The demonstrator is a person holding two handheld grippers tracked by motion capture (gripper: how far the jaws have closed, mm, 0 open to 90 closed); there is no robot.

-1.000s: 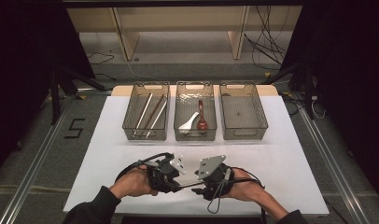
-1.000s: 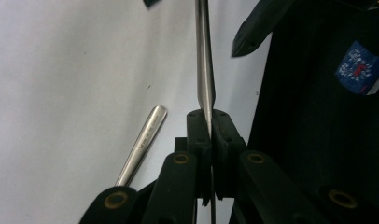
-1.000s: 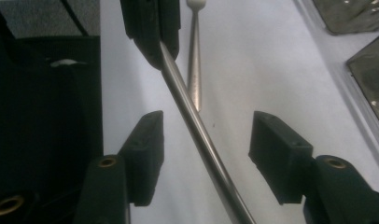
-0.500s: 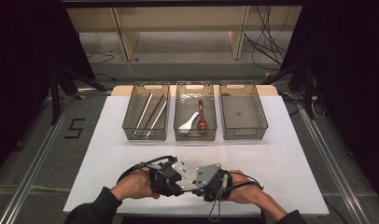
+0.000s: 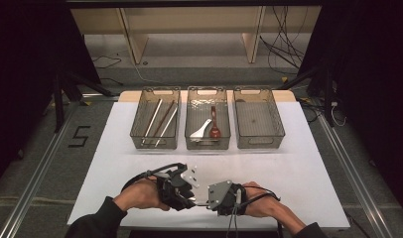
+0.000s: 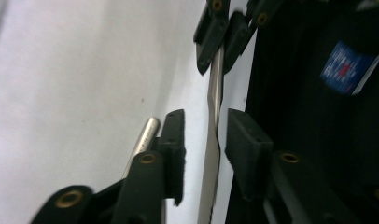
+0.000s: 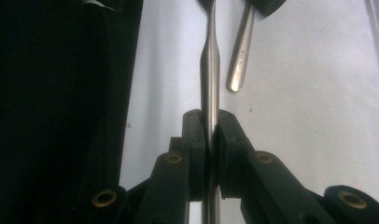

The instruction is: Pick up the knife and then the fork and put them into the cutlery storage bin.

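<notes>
A flat steel utensil handle [image 7: 210,70] stands pinched between the jaws of the right gripper [image 7: 210,128], which have just been closing and now press on it from both sides. The same handle runs between the jaws of the left gripper [image 6: 204,135], which have just been opening and stand clear of it. A second, rounder metal piece [image 7: 240,56] lies just beside, on the white surface [image 7: 318,93].

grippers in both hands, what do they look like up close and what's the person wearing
Both are black: the left gripper and right gripper have blocky black jaws with brass-coloured rivets. A grey three-cornered plate tops the right one; black cables loop off both. The sleeves are dark.
</notes>
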